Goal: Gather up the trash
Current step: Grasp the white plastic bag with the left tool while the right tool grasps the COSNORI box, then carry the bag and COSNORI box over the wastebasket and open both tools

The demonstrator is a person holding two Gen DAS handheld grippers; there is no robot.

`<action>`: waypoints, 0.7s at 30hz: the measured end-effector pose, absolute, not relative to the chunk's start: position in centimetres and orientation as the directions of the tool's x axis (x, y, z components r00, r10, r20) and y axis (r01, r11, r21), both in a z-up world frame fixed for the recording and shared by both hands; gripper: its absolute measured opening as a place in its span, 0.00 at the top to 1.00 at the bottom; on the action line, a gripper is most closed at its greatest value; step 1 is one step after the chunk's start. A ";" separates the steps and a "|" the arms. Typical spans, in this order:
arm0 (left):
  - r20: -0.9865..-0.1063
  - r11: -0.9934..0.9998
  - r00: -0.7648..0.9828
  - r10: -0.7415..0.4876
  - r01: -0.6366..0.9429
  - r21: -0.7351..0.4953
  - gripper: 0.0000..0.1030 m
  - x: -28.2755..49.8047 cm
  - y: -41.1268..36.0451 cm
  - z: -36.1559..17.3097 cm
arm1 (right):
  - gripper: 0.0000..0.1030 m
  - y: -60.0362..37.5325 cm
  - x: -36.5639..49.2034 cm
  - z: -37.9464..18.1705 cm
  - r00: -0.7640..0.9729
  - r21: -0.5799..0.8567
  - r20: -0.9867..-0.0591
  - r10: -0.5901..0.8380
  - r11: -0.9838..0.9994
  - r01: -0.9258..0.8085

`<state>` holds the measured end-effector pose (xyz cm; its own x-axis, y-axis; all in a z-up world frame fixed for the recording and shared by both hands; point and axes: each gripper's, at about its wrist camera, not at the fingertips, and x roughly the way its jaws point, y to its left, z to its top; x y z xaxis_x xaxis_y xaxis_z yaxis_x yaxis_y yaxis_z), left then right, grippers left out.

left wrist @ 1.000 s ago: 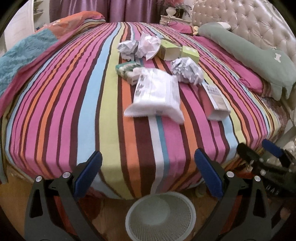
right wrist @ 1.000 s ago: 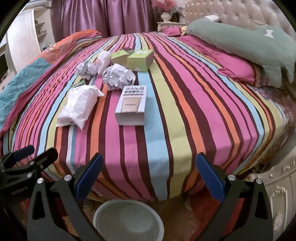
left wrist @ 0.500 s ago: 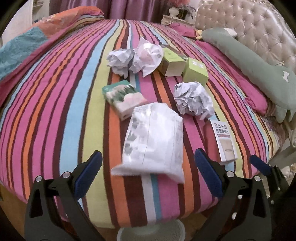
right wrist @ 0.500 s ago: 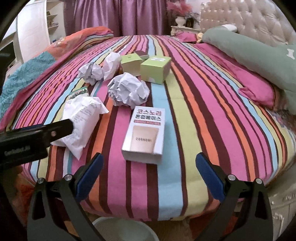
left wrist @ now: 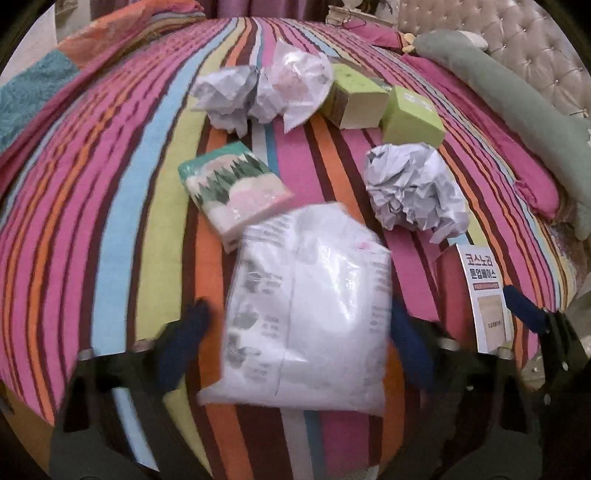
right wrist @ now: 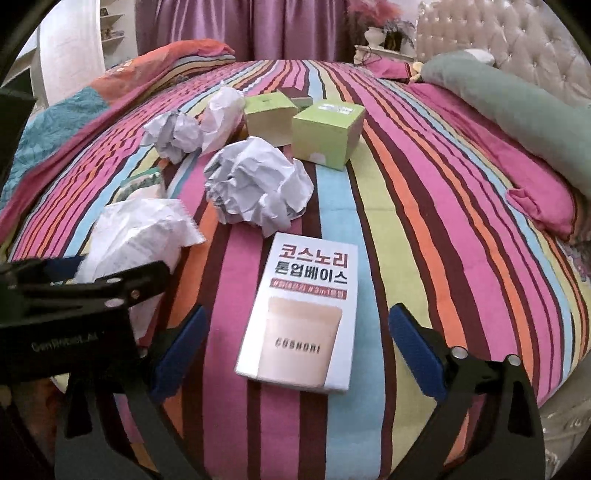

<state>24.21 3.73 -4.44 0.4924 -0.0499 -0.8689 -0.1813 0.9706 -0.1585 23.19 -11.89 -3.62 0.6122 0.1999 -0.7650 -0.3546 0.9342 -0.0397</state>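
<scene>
Over striped bedspread (left wrist: 122,192), both hand-held grippers nearer, left (left wrist: 295,347) straddling white bag (left wrist: 310,310)

striped bedspread (right wrist: 424,192): covers the bed edge to edge | green bolster pillow (right wrist: 517,99): along right edge, by tufted headboard (right wrist: 517,33) | pink pillow (right wrist: 524,173): just beside bolster | teal-orange quilt (right wrist: 74,107): far-left corner | purple curtains (right wrist: 236,26): behind bed

Three paper balls (left wrist: 413,188) (one may be plastic), two green boxes (right wrist: 327,134), one white box (right wrist: 306,314), one tissue pack (left wrist: 232,186), one white bag (left wrist: 310,314), two grippers (right wrist: 297,343).
</scene>
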 end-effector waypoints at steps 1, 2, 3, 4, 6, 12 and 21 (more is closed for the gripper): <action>-0.871 0.970 0.489 -0.049 -0.186 -0.159 0.31 24.2 3.8 -4.6 | 0.31 -11.8 23.3 -3.8 0.606 -0.038 -0.770 0.200 0.933 -0.357; -0.871 0.972 0.490 -0.041 -0.183 -0.149 0.31 24.2 3.8 -4.5 | 0.35 -11.9 23.5 -4.0 0.598 -0.036 -0.777 0.199 0.933 -0.358; -0.871 0.973 0.490 -0.037 -0.179 -0.142 0.32 24.2 3.7 -4.5 | 0.39 -11.9 23.7 -4.2 0.590 -0.030 -0.782 0.201 0.933 -0.358; -0.870 0.975 0.492 -0.033 -0.176 -0.136 0.33 24.2 3.6 -4.5 | 0.44 -12.0 23.7 -4.2 0.592 -0.027 -0.781 0.201 0.935 -0.353; -0.867 0.976 0.497 -0.028 -0.174 -0.131 0.34 24.1 3.6 -4.4 | 0.53 -12.3 23.7 -3.9 0.591 -0.019 -0.780 0.203 0.938 -0.347; -0.858 0.971 0.512 -0.039 -0.184 -0.153 0.35 23.1 3.9 -3.7 | 0.54 -13.3 23.3 -2.9 0.578 0.039 -0.780 0.240 0.940 -0.338; -0.828 0.974 0.559 -0.049 -0.157 -0.163 0.35 19.5 3.9 -1.2 | 0.54 -14.8 20.4 -0.7 0.577 0.101 -0.764 0.288 0.937 -0.335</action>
